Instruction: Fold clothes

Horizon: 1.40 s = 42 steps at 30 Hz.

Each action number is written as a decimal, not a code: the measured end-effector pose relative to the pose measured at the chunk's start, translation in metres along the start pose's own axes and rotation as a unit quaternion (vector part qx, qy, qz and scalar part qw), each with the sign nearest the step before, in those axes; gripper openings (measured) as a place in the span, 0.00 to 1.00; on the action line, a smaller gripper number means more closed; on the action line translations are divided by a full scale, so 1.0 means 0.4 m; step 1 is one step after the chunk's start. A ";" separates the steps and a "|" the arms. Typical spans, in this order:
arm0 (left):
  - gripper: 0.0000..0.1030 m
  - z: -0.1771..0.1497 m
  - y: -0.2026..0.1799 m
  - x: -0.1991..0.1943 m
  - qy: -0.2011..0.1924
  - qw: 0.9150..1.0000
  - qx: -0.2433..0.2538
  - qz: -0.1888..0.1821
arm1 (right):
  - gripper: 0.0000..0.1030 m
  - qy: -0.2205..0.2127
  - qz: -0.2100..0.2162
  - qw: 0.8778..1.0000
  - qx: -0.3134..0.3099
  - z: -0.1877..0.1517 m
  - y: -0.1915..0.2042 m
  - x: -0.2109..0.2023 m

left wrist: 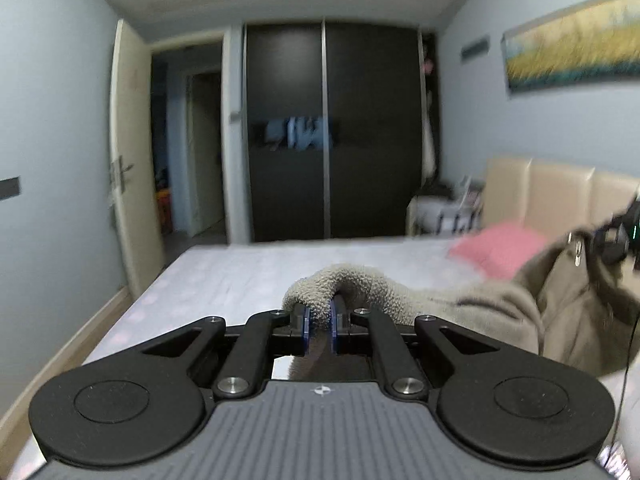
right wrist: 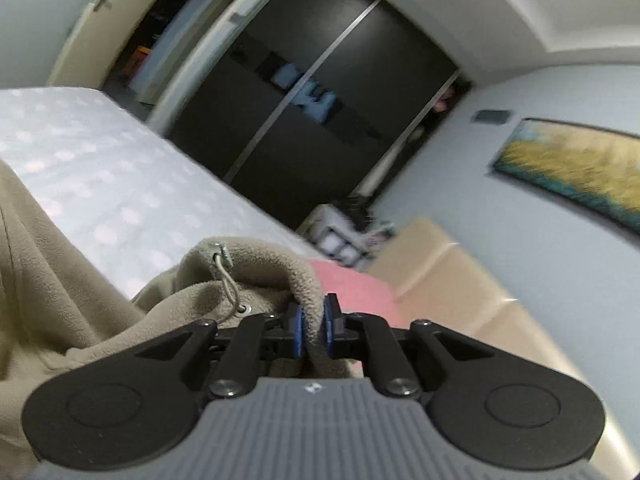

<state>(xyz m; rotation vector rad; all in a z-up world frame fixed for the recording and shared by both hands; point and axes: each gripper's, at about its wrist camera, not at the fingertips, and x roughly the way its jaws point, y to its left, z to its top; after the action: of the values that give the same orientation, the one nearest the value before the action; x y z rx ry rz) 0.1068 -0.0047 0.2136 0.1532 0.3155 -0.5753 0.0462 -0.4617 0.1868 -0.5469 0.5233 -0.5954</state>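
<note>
Ribbed grey housing and black linkage arms fill the bottom of both wrist views, and ahead of them each pair of tongs is clamped on cloth. On the left, the left tongs [left wrist: 320,326] pinch a rolled fold of a beige fleece garment [left wrist: 472,304] between their blue pads, the fabric looping up over the fingertips and trailing off to the right, where it hangs in a loose bundle. At that far right edge the right tongs show as a dark blurred shape touching the same garment, beside a metal eyelet. In the right wrist view, the right tongs [right wrist: 313,330] grip a thick hem of the fleece, close to a drawcord [right wrist: 227,280] with a metal tip and its eyelet (the garment appears to be a hooded top, though its full shape is hidden). The fleece is held up off the bed [left wrist: 248,272], which carries a pale patterned sheet. A pink pillow [left wrist: 500,248] lies near the beige padded headboard [left wrist: 560,192]. Beyond the bed stand a dark sliding wardrobe [left wrist: 328,132] and an open cream door [left wrist: 128,152], and a yellow and teal painting [left wrist: 572,44] hangs on the pale blue wall.
</note>
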 end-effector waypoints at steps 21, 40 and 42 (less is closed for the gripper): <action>0.07 -0.359 0.094 0.239 0.158 0.982 0.007 0.104 | 0.39 0.074 0.351 0.931 0.067 -0.461 0.468 -0.198; 0.07 -0.359 0.134 0.221 0.126 0.986 -0.049 0.096 | 0.17 0.066 0.408 0.903 0.114 -0.459 0.730 -0.296; 0.07 -0.347 0.126 0.202 0.108 0.989 -0.048 0.088 | 0.16 0.048 0.375 0.918 0.116 -0.430 0.691 -0.314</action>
<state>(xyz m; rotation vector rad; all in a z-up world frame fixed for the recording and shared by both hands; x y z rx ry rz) 0.1643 0.0277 0.0586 0.1500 0.5338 -0.3670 -0.0420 -0.2439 -0.0711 -0.0621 0.6921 0.0566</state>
